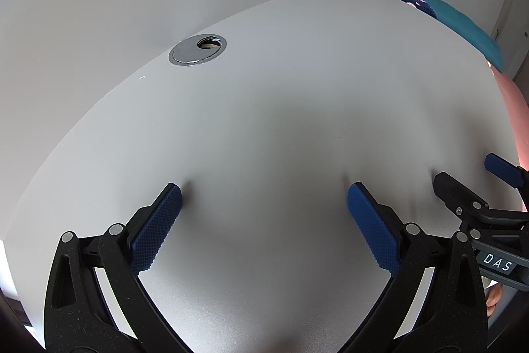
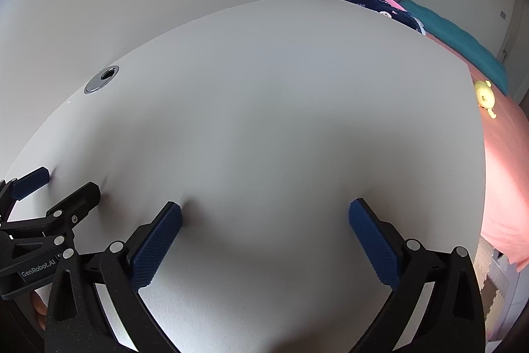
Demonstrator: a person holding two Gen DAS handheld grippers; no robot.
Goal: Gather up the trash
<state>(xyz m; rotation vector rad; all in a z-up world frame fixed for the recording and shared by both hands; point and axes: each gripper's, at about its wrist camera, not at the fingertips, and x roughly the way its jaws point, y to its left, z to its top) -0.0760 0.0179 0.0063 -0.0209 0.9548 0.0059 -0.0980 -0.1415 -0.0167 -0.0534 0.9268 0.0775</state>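
we: left gripper (image 1: 264, 187) wide open, empty | right gripper (image 2: 264, 207) wide open, empty, just beside it | both low over bare white desk (image 2: 264, 105) | no trash in either view, so bearing and nearer hand can't be called | chrome round cable grommet (image 1: 197, 49) far-left

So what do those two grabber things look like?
Both the left gripper and the right gripper have black plastic frames with silver rivets and bumpy blue pads on their fingers. White lettering marks their sides.
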